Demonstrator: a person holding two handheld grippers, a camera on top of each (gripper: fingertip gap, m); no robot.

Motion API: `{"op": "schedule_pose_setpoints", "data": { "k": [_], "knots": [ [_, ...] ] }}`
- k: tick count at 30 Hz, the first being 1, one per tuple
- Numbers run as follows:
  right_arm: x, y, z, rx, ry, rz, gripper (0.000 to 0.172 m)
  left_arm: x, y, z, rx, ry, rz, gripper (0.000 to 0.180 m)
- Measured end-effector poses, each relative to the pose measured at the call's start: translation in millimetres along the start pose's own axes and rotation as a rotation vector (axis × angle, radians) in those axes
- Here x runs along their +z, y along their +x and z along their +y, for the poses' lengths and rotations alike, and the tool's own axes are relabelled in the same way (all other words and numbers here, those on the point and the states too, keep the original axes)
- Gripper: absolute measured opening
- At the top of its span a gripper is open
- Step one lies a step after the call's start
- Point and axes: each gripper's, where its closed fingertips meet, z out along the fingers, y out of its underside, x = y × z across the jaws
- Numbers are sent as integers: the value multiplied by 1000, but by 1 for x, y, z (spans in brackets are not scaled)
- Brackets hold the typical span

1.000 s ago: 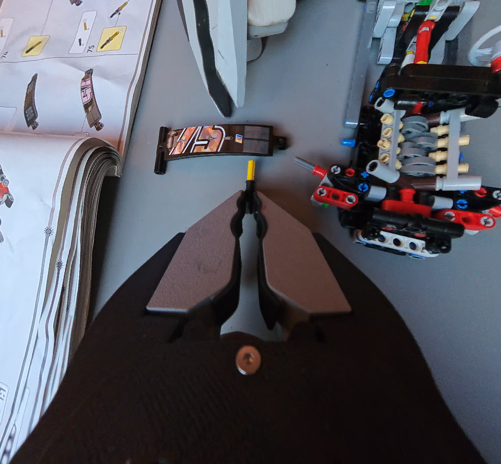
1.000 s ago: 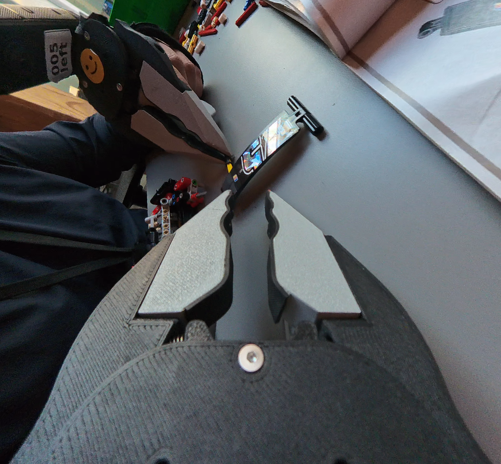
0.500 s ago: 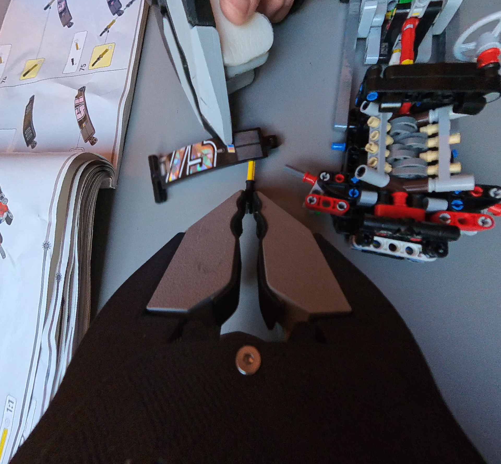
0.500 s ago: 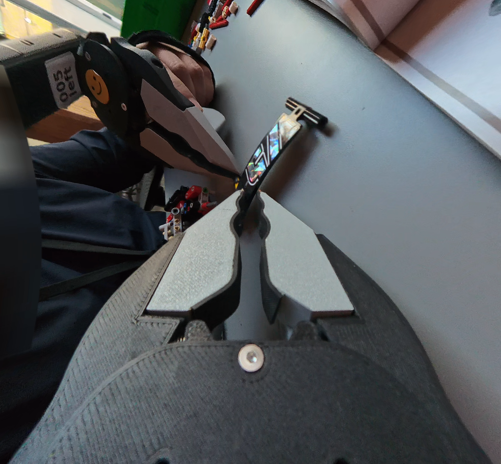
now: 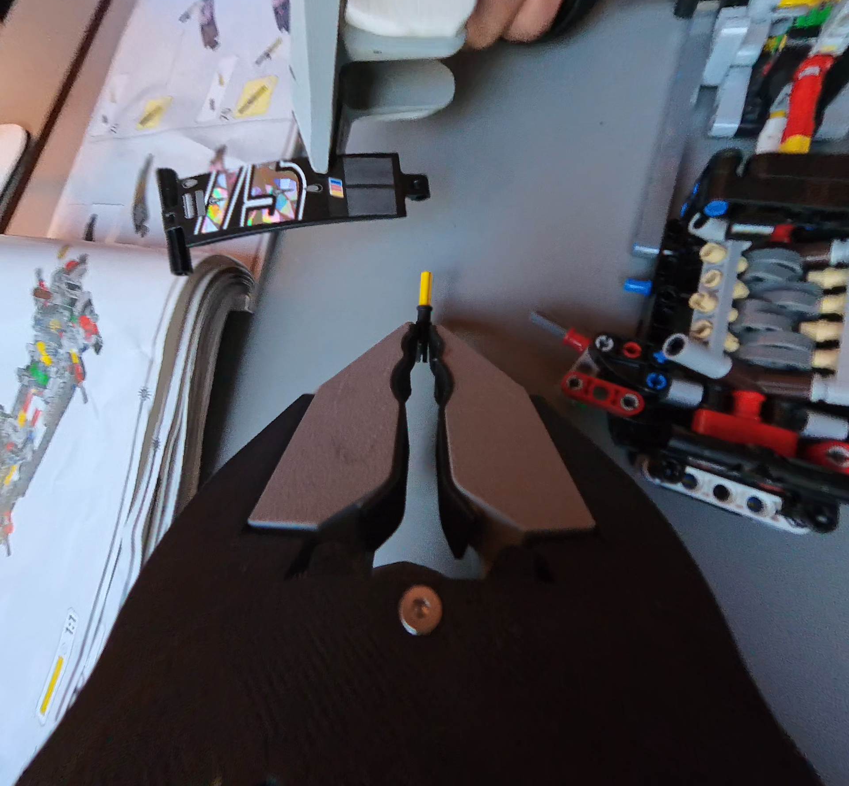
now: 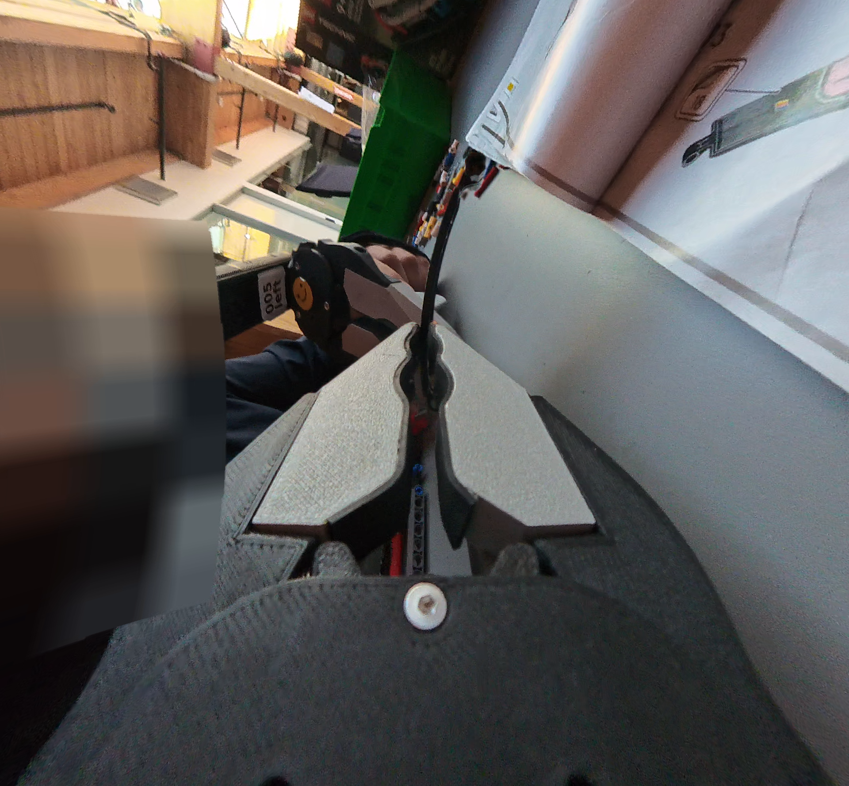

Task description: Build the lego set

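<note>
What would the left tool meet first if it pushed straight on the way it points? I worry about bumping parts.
Likely the black curved panel held by the right tool: the pin in the left tool points at its right end. Depth is unclear; it may pass beneath.

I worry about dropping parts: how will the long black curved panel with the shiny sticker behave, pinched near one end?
Likely stiff: the panel keeps its curve while held by the right gripper. Probably light, being thin. Its long free end could swing or twist in the jaws.
</note>
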Motion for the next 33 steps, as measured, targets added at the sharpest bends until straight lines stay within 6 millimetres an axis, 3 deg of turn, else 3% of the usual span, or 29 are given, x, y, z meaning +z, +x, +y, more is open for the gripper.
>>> {"op": "schedule_pose_setpoints", "data": {
  "k": [6, 19, 33],
  "knots": [
    [-1, -7, -6, 24, 55, -55, 0, -1, -1, -23, -38, 102, -38, 2],
    [2, -1, -4, 12, 48, -14, 0, -2, -3, -28, -58, 122, -68, 2],
    [-8, -24, -27, -58, 257, -87, 0, -16, -20, -48, -190, 285, -141, 2]
  ]
}}
